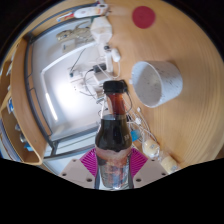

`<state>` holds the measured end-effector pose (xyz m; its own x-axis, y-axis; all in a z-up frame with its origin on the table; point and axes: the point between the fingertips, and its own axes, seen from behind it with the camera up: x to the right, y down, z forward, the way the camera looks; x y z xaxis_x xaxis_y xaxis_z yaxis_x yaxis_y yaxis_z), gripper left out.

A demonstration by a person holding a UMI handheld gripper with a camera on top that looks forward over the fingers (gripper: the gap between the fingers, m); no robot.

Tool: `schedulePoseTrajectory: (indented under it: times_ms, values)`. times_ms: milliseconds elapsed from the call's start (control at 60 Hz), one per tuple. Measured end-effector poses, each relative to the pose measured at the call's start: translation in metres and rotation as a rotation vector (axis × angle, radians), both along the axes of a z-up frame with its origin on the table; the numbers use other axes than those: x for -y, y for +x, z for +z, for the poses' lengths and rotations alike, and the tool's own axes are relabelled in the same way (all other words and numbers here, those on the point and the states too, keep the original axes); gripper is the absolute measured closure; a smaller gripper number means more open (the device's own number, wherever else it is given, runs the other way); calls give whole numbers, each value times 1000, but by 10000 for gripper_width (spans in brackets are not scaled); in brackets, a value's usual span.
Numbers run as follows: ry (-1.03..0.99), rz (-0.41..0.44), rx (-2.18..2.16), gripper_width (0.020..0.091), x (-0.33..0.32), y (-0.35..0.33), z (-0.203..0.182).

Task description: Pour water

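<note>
A clear bottle point(113, 125) filled with dark liquid stands upright between my gripper's point(112, 165) pink pads point(88, 160), which press on its lower body from both sides. Its neck and open mouth rise in front of the camera. Just beyond the bottle to the right sits a white cup point(156, 80) on the wooden table point(190, 110), its opening showing. The bottle's base is hidden between the fingers.
A red round coaster point(144, 16) lies at the far side of the table. A white device with cables point(92, 35) sits beyond the bottle. To the left is a shiny grey sheet point(55, 90). Small white pieces point(152, 148) lie by the right finger.
</note>
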<state>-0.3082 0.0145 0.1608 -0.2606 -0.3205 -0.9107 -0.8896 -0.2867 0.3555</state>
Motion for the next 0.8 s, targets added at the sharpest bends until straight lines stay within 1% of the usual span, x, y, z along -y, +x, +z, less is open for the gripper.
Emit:
schedulePoseTrajectory:
  times_ms: [100,167,183,300,417,533,583,717,800]
  values:
    - [64,88,316,722,2,18,12]
    - [127,115,568,721,-3,44,24]
    - [129,127,634,721,-2,52,35]
    - [235,140,1077,722,-11,110,63]
    - [281,115,1467,722,-16,170,76]
    - [262,69,1724,720,-20,228,66]
    - [252,49,1772,720,-23,249,51]
    - [183,55,1849,715,-26,291,8]
    - [141,69,1865,709,-26,306,-17]
